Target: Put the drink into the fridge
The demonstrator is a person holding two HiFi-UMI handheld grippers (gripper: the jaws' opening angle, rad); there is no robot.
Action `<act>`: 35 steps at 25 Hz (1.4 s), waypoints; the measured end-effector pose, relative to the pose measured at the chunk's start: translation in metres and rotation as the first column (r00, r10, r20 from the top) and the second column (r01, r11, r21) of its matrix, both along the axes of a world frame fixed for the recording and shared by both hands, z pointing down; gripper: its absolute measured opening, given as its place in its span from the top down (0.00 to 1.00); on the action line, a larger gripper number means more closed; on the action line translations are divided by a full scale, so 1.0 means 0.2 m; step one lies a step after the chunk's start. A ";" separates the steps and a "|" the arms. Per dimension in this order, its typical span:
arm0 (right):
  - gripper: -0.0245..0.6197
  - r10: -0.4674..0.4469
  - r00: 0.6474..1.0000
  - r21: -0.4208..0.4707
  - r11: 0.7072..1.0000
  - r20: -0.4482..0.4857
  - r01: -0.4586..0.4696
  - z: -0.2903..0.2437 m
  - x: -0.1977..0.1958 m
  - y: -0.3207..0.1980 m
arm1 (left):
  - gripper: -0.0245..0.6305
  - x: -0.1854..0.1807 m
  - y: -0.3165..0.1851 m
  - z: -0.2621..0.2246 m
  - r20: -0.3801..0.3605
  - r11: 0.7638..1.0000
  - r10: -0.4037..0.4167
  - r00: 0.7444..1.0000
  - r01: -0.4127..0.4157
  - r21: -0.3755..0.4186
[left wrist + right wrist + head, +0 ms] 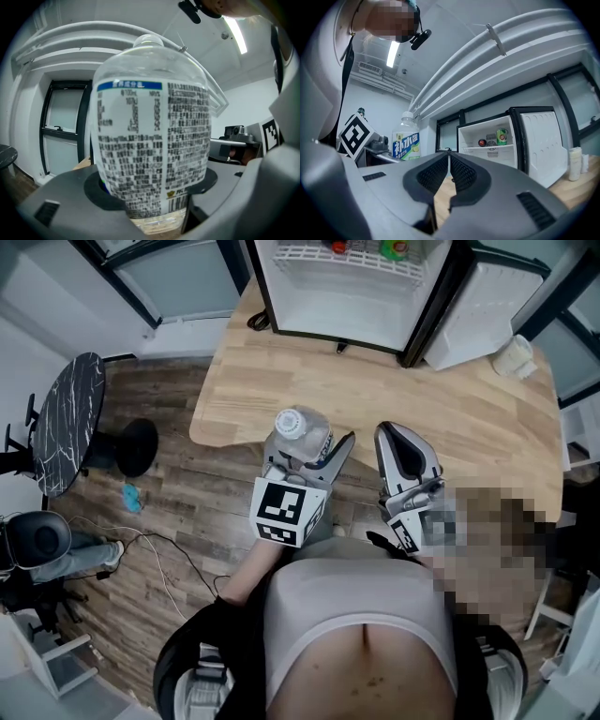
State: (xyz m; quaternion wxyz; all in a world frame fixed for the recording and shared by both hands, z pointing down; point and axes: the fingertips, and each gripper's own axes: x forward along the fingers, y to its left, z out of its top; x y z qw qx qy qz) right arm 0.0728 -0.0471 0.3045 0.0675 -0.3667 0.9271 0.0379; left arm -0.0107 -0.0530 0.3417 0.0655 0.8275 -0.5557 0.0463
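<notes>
Left gripper [309, 448] clamped on the drink bottle [300, 425], jaws round the lower part of the labelled body, cap up, roughly upright. Bottle hangs over the near edge of the wooden counter [441, 399]. Right gripper [392, 432] just beside it on the right, jaws together, nothing in them. Fridge [347, 310] is straight ahead of both grippers, a touch right of the left one, door [478, 310] swung open to the right. Suggest: carry forward with the bottle vertical, since the grip is low and it looks top-heavy. Aim for the bare lower compartment, not the wire shelf [309, 256], which already holds items. Hold the right gripper back out of the path. Seat the base flat before letting go.
</notes>
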 end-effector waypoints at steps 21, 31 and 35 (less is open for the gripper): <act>0.91 0.121 0.993 -0.004 0.993 0.010 -0.121 -0.03 -0.21 -0.82 | 0.44 -0.21 -0.86 0.00 0.010 0.993 0.118 0.993 -0.118 -0.014; 0.90 0.178 0.984 -0.022 0.984 0.011 -0.178 -0.01 -0.28 -1.06 | 0.44 -0.25 -1.09 0.04 0.014 0.981 0.191 0.981 -0.191 -0.034; 0.91 0.199 0.980 -0.036 0.979 0.011 -0.198 0.01 -0.30 -1.12 | 0.44 -0.27 -1.17 0.05 0.012 0.977 0.209 0.978 -0.209 -0.044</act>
